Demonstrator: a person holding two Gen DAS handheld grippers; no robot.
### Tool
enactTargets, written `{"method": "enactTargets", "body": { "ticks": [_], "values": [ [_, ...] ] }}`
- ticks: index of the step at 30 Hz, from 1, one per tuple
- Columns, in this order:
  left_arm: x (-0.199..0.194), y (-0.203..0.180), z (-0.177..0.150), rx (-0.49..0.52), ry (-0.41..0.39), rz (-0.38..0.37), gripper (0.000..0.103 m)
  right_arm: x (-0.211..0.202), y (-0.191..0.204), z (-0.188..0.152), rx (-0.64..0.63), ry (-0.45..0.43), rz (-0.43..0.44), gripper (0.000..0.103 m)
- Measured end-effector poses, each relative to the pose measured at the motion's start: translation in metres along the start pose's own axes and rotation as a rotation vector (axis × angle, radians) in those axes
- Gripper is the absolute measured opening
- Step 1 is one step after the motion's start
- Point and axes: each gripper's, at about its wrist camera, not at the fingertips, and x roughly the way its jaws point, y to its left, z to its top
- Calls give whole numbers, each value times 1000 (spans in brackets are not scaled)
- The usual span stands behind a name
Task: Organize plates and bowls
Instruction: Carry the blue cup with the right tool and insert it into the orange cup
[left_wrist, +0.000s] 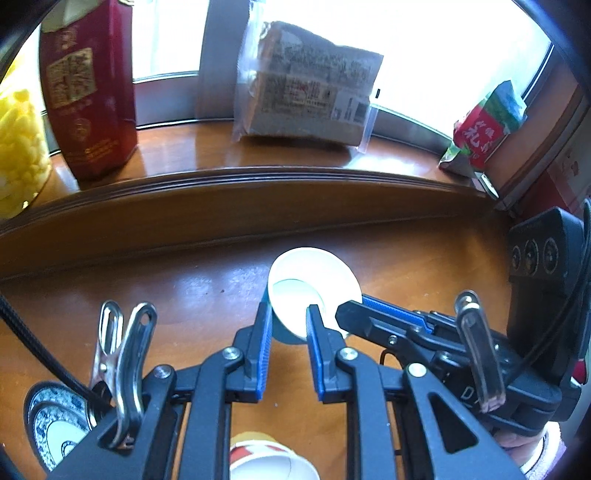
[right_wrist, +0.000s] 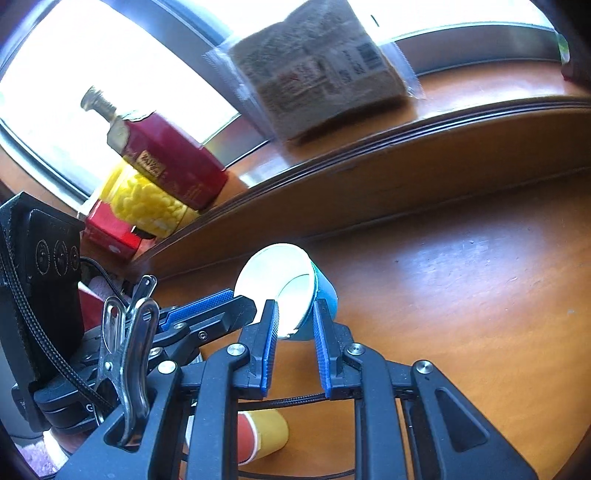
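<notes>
Both grippers are clamped on one small cup (left_wrist: 314, 288), teal outside and white inside, held tilted on its side above the wooden table (left_wrist: 166, 295) with its mouth towards the window.

Left gripper (left_wrist: 288, 317): closed on the cup's wall, one finger outside, one inside the rim. Right gripper (right_wrist: 295, 314): same pinch on the opposite wall. In each view the other gripper's blue-padded fingers reach in to the cup's rim from the side.

Below the jaws on the table lies a yellow-and-red paper cup (right_wrist: 264, 435) on its side. A blue-patterned plate (left_wrist: 51, 424) sits at the left view's bottom-left corner.

On the windowsill (left_wrist: 221, 155): red box (left_wrist: 88, 92), jar of yellow pieces (left_wrist: 18, 147), clear-bagged package (left_wrist: 306, 88), red-green packet (left_wrist: 484, 129).
</notes>
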Motion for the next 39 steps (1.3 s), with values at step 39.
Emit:
{"method": "enactTargets", "body": {
  "ticks": [39],
  "values": [
    [-99, 15, -91, -46, -85, 39, 19, -41, 85, -76, -109, 36, 69, 21]
  ]
}}
